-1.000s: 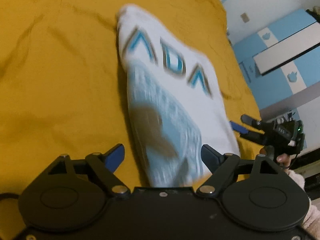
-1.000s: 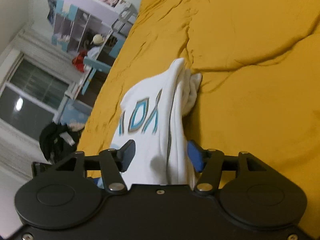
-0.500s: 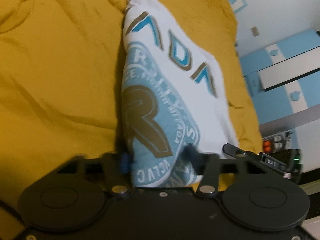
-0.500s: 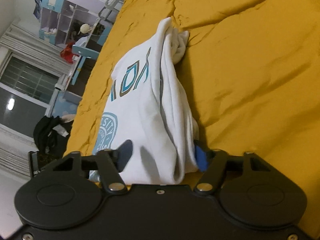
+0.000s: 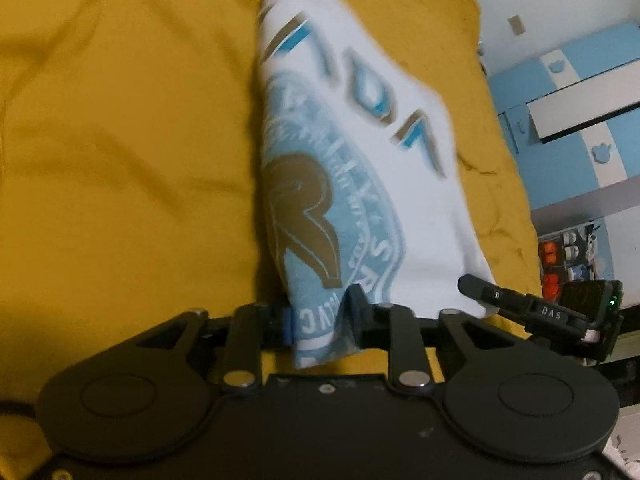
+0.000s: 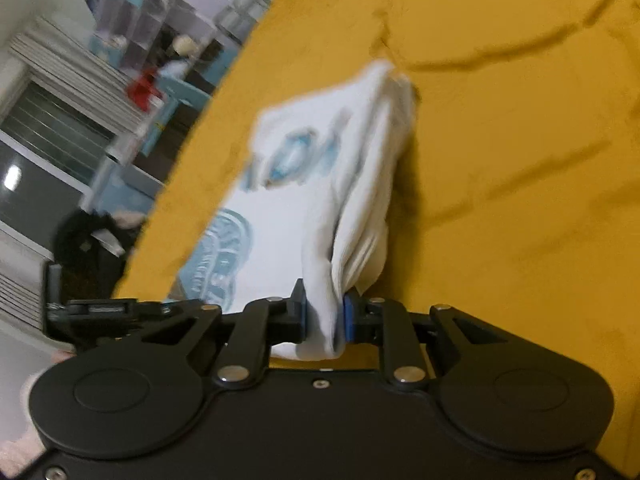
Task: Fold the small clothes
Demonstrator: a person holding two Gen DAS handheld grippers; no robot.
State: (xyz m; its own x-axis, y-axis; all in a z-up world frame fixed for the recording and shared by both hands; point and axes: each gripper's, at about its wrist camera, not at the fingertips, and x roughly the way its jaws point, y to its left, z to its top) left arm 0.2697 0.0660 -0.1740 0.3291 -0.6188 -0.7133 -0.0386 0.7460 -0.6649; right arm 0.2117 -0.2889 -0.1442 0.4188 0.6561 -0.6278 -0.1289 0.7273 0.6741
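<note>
Between my fingers: both grippers pinch the white cotton T-shirt with a blue and brown round crest (image 5: pixel 360 184), which stretches over the wrinkled mustard-yellow bedspread (image 5: pixel 120 140).
Left gripper (image 5: pixel 320 320): narrow, clamped on the printed hem.
Right gripper (image 6: pixel 324 316): narrow, clamped on a bunched edge, soft stacked layers.
Fabric: smooth knit, folded long and tapering away from me.
Print: large brown "R" inside the crest; ring lettering blurred (unreadable).
Writing: "DAS" on my right gripper's black body, seen from the left wrist.
Beyond: blue and white cupboard (image 5: pixel 568 92).
</note>
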